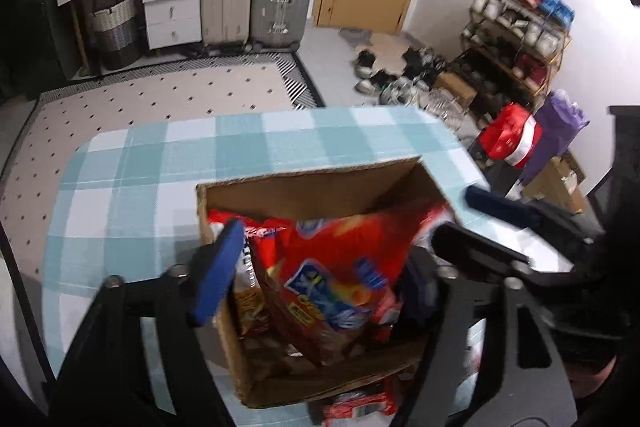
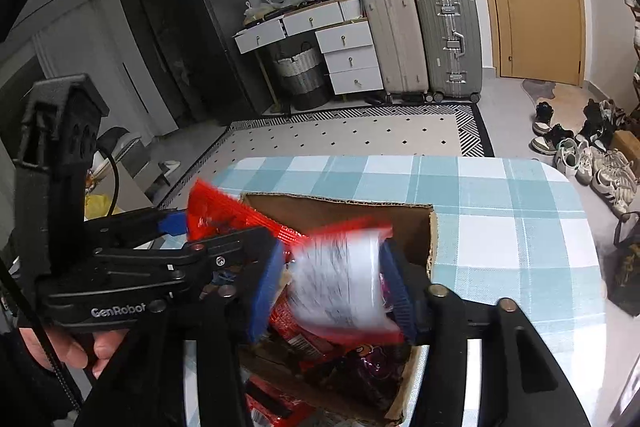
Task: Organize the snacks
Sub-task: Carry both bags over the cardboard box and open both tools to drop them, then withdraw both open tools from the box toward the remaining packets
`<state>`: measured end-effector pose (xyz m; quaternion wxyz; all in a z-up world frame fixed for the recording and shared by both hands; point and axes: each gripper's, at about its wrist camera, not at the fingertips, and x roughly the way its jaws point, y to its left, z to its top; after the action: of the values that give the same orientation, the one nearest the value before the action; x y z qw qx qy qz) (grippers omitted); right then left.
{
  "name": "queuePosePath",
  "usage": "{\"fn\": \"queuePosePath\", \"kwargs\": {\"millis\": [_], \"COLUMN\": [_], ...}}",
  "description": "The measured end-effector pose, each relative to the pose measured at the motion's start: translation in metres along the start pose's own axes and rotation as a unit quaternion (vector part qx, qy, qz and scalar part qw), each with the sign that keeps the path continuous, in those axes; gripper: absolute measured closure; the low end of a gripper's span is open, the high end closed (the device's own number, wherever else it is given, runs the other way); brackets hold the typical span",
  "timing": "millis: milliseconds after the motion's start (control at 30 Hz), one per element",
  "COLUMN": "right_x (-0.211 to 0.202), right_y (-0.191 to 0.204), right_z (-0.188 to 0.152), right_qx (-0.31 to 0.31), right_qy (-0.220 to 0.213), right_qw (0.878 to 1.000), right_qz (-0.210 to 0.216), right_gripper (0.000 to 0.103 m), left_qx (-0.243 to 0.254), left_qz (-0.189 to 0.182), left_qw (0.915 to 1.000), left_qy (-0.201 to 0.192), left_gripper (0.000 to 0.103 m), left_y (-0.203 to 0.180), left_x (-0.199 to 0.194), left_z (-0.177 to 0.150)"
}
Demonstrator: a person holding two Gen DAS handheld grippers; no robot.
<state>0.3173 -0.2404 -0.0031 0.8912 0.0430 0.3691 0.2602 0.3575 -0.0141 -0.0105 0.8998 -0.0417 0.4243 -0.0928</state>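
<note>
**Fingers over the snack box, one packet pinched, one bag gripped**

Fingers first: the right gripper (image 2: 334, 287) has its blue pads pressed against both sides of a white-and-red snack packet (image 2: 340, 287), clenched on it and holding it above the open cardboard box (image 2: 340, 207). The packet is motion-blurred, so its print cannot be read. In the same view the left gripper (image 2: 182, 227) reaches in from the left, its fingers closed on the edge of a red snack bag (image 2: 224, 215) that slants down into the box.

Going from largest to smallest:

- The worktop (image 1: 132, 167) wears a teal-and-white checked cloth, and the box sits on it near the front edge.
- The box is open at the top, its far wall bare brown card, its inside filled with red snack bags – some lying flat at the bottom, one standing tilted.
- From the left wrist view the large red bag (image 1: 340, 267) with blue and yellow print fills the space between that gripper's two fingers (image 1: 218, 267), leaning over the box's right half.
- Another red packet (image 1: 356, 405) lies on the worktop just outside the box's near wall.

Behind the worktop stand two suitcases (image 2: 424, 39) side by side against the wall, beside a white drawer unit (image 2: 348, 55).
</note>
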Motion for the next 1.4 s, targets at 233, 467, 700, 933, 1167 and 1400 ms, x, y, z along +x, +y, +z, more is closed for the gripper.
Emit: {"fn": "queuePosePath", "kwargs": {"millis": [233,467,700,933,1167,1400], "right_x": [-0.021,-0.048,-0.079,-0.111,-0.132,-0.152], "right_y": [-0.001,0.010,0.023,0.037,0.044,0.052], "right_z": [-0.004,-0.008,-0.016,-0.030,-0.055,-0.078], "right_qx": [-0.001,-0.009,-0.016,-0.026,-0.007,-0.004], "right_qy": [-0.027,-0.043,-0.056,-0.075,-0.081,-0.091], "right_qw": [1.000,0.999,0.998,0.997,0.997,0.996], "right_qz": [0.001,-0.004,-0.002,-0.008,-0.006,-0.007], "right_gripper": [0.021,0.020,0.020,0.017,0.017,0.015], "left_qx": [-0.001,-0.003,-0.005,0.000,0.002,-0.003], "left_qz": [0.011,0.018,0.029,0.044,0.053,0.059], "left_qw": [0.9999,0.9997,0.9989,0.9976,0.9965,0.9953], "left_qy": [-0.009,-0.019,-0.035,-0.053,-0.066,-0.077], "left_gripper": [0.029,0.027,0.023,0.020,0.019,0.017], "left_y": [0.008,0.007,0.002,-0.008,-0.019,-0.027], "left_x": [-0.013,-0.038,-0.069,-0.099,-0.128,-0.148], "left_z": [-0.007,-0.015,-0.028,-0.048,-0.072,-0.103]}}
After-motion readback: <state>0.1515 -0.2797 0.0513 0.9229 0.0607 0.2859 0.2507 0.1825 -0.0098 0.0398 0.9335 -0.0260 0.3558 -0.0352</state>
